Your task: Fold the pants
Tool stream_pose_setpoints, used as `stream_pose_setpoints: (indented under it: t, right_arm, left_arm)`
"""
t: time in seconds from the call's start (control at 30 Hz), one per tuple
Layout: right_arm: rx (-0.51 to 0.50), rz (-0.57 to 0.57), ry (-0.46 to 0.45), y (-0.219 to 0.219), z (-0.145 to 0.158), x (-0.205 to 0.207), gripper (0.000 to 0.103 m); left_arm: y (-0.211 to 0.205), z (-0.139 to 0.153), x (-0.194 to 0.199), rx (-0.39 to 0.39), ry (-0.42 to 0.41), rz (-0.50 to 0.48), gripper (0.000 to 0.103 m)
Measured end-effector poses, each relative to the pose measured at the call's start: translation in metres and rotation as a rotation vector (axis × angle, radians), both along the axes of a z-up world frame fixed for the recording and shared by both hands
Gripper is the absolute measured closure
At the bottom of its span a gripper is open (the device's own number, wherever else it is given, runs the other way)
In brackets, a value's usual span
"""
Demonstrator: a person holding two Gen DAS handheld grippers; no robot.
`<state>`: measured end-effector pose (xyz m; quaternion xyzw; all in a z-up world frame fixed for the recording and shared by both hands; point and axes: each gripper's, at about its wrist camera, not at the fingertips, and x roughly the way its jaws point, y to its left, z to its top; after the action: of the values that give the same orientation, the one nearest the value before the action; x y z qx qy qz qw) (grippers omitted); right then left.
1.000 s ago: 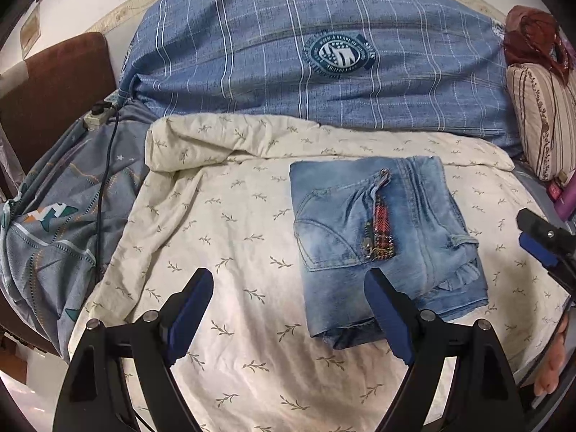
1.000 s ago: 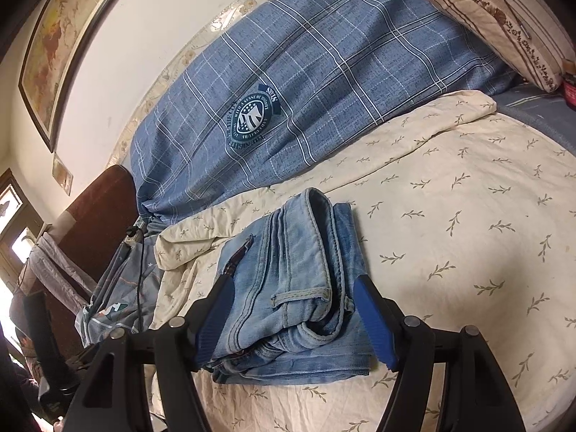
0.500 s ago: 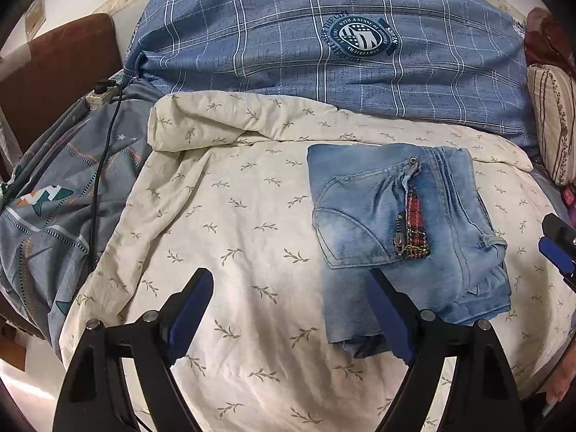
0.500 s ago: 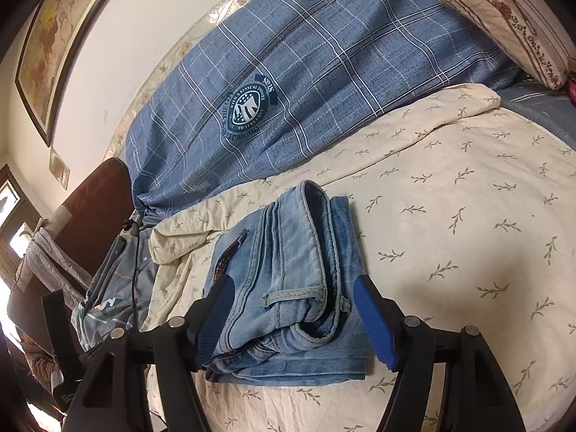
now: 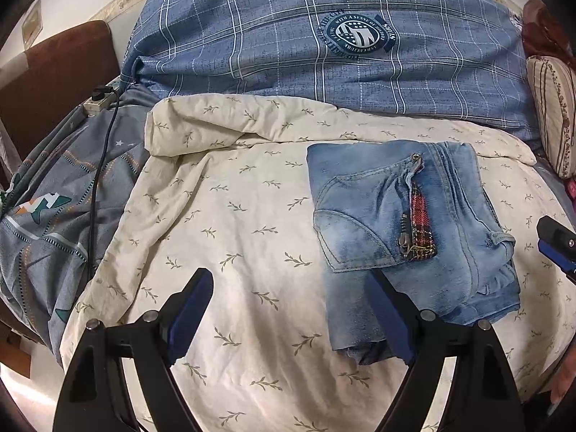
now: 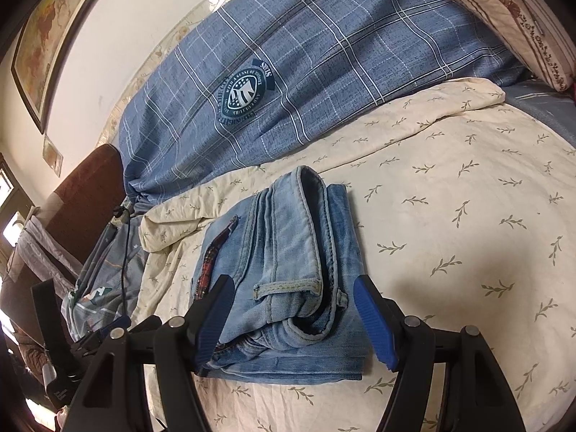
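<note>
**Folded jeans on the bed, both grippers spread**

Since a second ago my left view has slid leftward and a little lower, so the jeans sit further right in it; my right view is nearly unchanged.

From my left hand-held gripper (image 5: 288, 309) I see both blue pads spread wide with nothing between them but cream sheet. The right pad overlaps the near left corner of the jeans in the picture; I cannot tell whether it touches the denim. So this one is released.

My right hand-held gripper (image 6: 293, 318) also stands apart. The folded jeans (image 6: 288, 273) lie between its two pads, waistband end toward me, and I see gaps between the pads and the cloth, so it is not clenched on anything.

The jeans (image 5: 403, 237) are a compact folded stack of light blue denim, back pocket up, with a red plaid strip and a zipper pull along one seam. They rest on the cream leaf-print sheet (image 5: 223, 223), right of its middle in the left view.

Beyond the sheet lies a blue plaid duvet (image 5: 295, 46) with a round crest. A striped pillow (image 5: 554, 115) is at the far right. To the left a grey patterned cover (image 5: 54, 194) hangs off the bed, with a black cable (image 5: 97, 180) running over it.
</note>
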<state>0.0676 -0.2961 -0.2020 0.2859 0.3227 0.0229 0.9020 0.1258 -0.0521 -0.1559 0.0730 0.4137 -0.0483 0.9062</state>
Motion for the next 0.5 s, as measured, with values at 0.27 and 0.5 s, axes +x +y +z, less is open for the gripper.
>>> stream_pose_setpoints:
  t: [0.27,0.5]
  right_arm:
    - [-0.025,0.003,0.018,0.004,-0.002,0.005,0.031]
    - [-0.029,-0.005,0.028,0.003,-0.004,0.009,0.031]
  left_arm:
    - [0.003,-0.004,0.003,-0.003,0.004,0.001,0.017]
    - [0.004,-0.010,0.009,-0.007,0.010,0.001,0.017]
